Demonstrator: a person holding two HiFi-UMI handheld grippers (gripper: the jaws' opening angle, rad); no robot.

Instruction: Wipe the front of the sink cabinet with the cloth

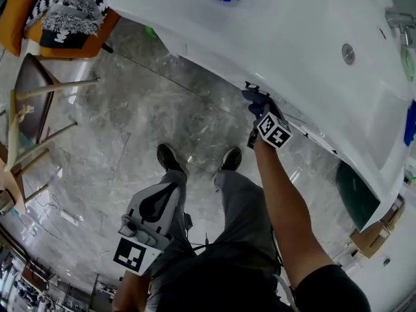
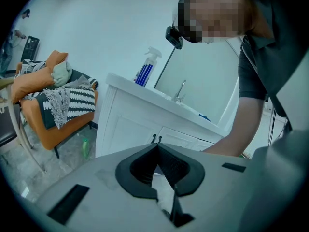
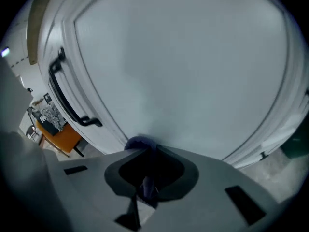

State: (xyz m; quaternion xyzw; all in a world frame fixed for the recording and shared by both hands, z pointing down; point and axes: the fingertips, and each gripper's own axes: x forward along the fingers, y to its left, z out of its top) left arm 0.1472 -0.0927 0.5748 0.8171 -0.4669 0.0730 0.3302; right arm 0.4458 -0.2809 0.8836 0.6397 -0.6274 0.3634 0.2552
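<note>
The right gripper (image 3: 144,153) pinches the blue cloth (image 3: 139,143), and the wad at its tips presses against the white cabinet door (image 3: 183,71) near the panel's moulded border, not far from the black handle (image 3: 62,93). The left gripper (image 2: 157,148), jaws pressed together on nothing, hangs by the person's leg. Wiping well likely calls for even pressure, overlapping passes across the panel, and only cloth, never jaw tips, meeting the paint.

Dark blue cloth (image 3: 140,143) in the right claw (image 3: 145,168), white cabinet (image 3: 183,71) just ahead. Left of it, black handle (image 3: 65,100) and orange chair (image 3: 60,135)
</note>
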